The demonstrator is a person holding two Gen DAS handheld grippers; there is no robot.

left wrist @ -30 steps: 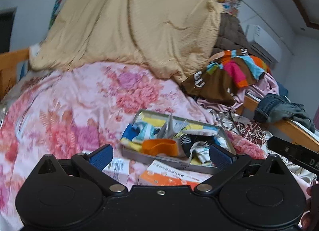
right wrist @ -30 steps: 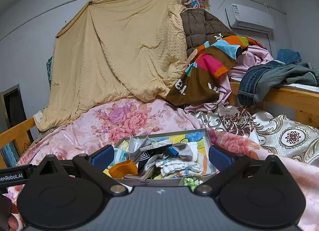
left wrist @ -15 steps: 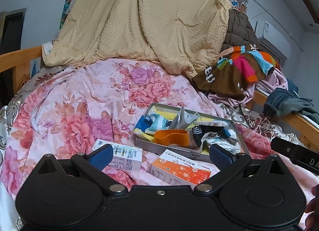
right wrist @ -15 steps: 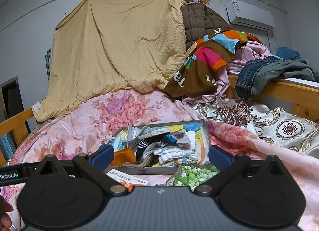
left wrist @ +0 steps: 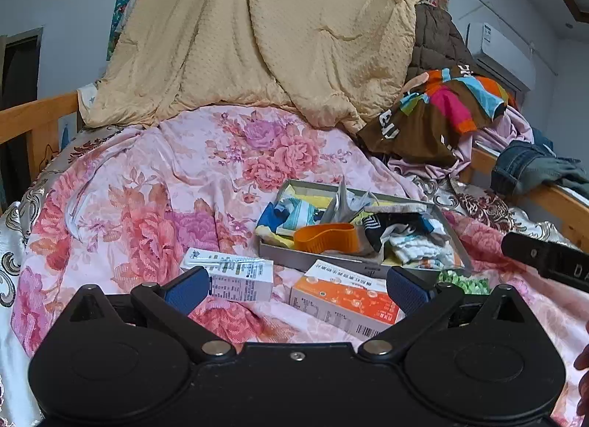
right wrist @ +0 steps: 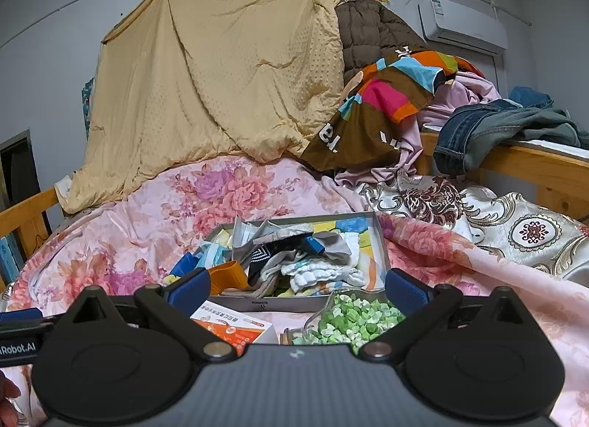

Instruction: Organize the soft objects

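A shallow grey box (left wrist: 316,261) (right wrist: 294,302) lies on the pink floral quilt (left wrist: 147,187). It holds a pile of soft things: socks, a white cloth (right wrist: 316,274), an orange band (left wrist: 325,239) (right wrist: 228,274) and small packets. My left gripper (left wrist: 297,289) is open and empty, held above the quilt short of the box. My right gripper (right wrist: 297,285) is open and empty, also short of the box. A clear bag of green pieces (right wrist: 349,320) (left wrist: 464,281) lies in front of the box.
An orange carton (left wrist: 346,298) (right wrist: 235,327) and a white carton (left wrist: 235,274) lie on the quilt before the box. A tan blanket (right wrist: 228,70) hangs behind. Clothes pile (right wrist: 397,95) at the back right. Jeans (right wrist: 489,129) hang over a wooden rail.
Both grippers have drawn back and risen from the box. The two cartons and the bag of green pieces have come into view. Both stay open.
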